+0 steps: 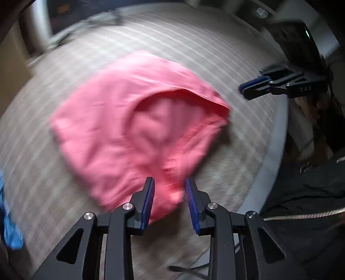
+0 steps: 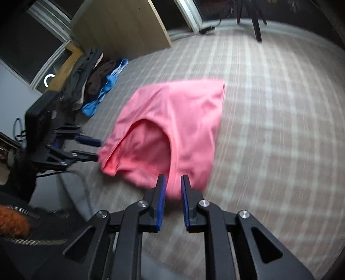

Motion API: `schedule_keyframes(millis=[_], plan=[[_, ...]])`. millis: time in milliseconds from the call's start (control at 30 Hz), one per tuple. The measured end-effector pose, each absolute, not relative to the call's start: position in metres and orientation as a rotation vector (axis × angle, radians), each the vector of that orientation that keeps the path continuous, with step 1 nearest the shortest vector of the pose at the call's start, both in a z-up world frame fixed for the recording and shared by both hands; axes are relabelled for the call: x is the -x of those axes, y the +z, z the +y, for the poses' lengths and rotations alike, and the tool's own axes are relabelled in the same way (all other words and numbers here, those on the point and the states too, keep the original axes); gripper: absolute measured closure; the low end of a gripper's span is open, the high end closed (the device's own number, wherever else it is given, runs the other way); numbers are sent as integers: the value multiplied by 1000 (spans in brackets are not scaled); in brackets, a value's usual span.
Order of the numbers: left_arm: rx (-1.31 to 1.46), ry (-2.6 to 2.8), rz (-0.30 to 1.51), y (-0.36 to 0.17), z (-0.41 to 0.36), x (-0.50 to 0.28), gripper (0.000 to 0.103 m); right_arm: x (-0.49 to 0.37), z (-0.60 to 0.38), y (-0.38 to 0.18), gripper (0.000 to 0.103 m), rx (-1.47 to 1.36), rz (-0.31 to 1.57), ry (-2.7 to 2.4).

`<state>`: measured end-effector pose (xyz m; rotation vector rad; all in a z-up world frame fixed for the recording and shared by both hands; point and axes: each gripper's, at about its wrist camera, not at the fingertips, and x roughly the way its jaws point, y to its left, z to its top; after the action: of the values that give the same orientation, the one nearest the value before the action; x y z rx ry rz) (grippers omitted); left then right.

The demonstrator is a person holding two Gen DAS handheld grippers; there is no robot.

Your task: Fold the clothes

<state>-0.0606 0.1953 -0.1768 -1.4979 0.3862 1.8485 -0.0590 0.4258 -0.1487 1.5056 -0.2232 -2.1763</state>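
A pink top (image 1: 129, 120) lies folded on the striped bed cover (image 1: 194, 43), its curved neckline facing up. My left gripper (image 1: 170, 183) hovers over the garment's near corner, open, with the cloth showing below the gap and touching neither pad. In the right wrist view the same pink top (image 2: 183, 120) lies ahead, and my right gripper (image 2: 173, 179) stands over its near edge with the jaws a narrow gap apart. From the left wrist view the right gripper (image 1: 243, 89) sits just off the garment's right corner, holding nothing. The left gripper (image 2: 98, 149) reaches to the top's left corner.
A heap of dark clothes (image 2: 92, 75) and a blue garment (image 2: 105, 92) lie at the bed's far left; the blue garment (image 1: 8, 215) also shows. A wooden board (image 2: 120, 28) and a tripod (image 2: 254, 17) stand beyond. The bed edge (image 1: 276, 137) and a person's dark zipped jacket (image 1: 312, 193) are near.
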Motion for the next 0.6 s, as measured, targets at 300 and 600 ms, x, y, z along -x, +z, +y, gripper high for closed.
schedule_keyframes(millis=[300,600], plan=[[1554,1959,270,-185,136,54,75,67,396,-164,89,-1618,-49,-2077],[1584,1816,289,-216,167,47,75,101,378,-188,88,-1730,-20,-2051]])
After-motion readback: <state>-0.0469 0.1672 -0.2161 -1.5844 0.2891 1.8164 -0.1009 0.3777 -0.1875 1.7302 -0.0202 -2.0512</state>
